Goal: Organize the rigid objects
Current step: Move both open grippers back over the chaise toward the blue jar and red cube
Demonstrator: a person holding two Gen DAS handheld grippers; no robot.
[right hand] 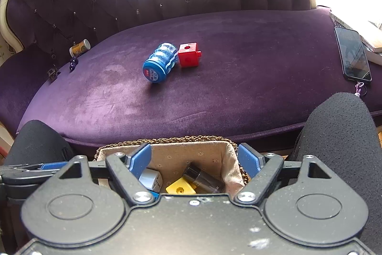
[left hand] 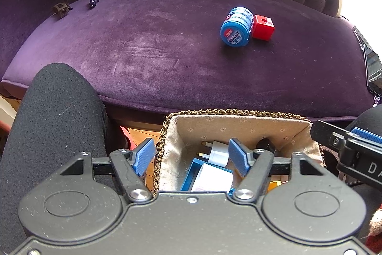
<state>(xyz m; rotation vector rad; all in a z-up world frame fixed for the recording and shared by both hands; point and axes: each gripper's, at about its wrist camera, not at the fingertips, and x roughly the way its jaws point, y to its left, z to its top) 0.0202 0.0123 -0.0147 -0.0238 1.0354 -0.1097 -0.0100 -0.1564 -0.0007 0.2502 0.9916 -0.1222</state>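
Left wrist view shows the left hand-held gripper (left hand: 191, 157) closest of all, with its two blue pads spread apart and nothing pinched between them. It hangs over a basket (left hand: 167, 126) with a braided rim and a cloth lining. The basket sits between two knees in black cloth. Right wrist view shows the right hand-held gripper (right hand: 194, 159) over the same basket (right hand: 229, 159), its pads spread wide too and holding nothing.

Inside the basket I count five things: one white plug (left hand: 218, 152), one blue box (left hand: 193, 171) with a white label, one yellow block (right hand: 180, 187), one dark jar (right hand: 203, 178) lying down, and one small dark thing in the far corner that I cannot name.

Past the basket is a purple sofa (right hand: 238, 92). On its seat lie one blue jar (right hand: 158, 62) on its side and one red block (right hand: 188, 54), touching each other near the middle. Far off to the left, by the sofa back, are three more small things: one yellow tube (right hand: 80, 47) lying down, one purple bit (right hand: 73, 62) just below it, and one brown clip (right hand: 53, 74) a little nearer. At the right end lies one black phone (right hand: 353, 54) with a purple strap, next to some books (right hand: 367, 35).
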